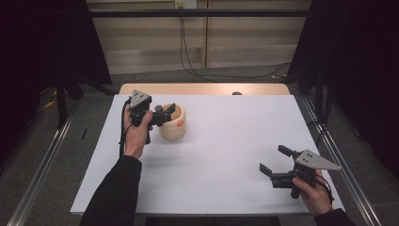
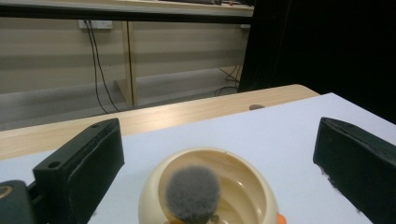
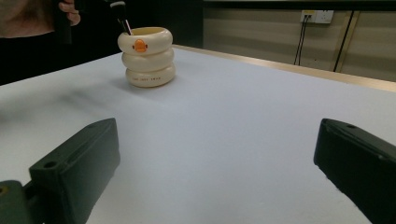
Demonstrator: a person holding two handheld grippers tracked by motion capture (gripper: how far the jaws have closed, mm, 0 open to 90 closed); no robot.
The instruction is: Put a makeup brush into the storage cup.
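Note:
A cream ribbed cup (image 1: pixel 173 125) with an orange emblem stands on the white table (image 1: pixel 226 141) at the back left. A brush with a grey fluffy head (image 2: pixel 193 193) leans out of it. My left gripper (image 1: pixel 165 114) hovers right at the cup's rim, open, with its jaws wide on either side of the cup (image 2: pixel 210 184) and brush and nothing held. My right gripper (image 1: pixel 275 159) is open low over the table's near right corner, far from the cup (image 3: pixel 146 58). The brush's stem (image 3: pixel 123 22) rises from the cup's rim.
A bare wooden strip (image 1: pixel 202 89) runs along the table's far edge, with a small dark spot (image 1: pixel 236 93) on it. Black curtains and metal rails flank the table. Cables (image 1: pixel 188 56) hang down the back wall.

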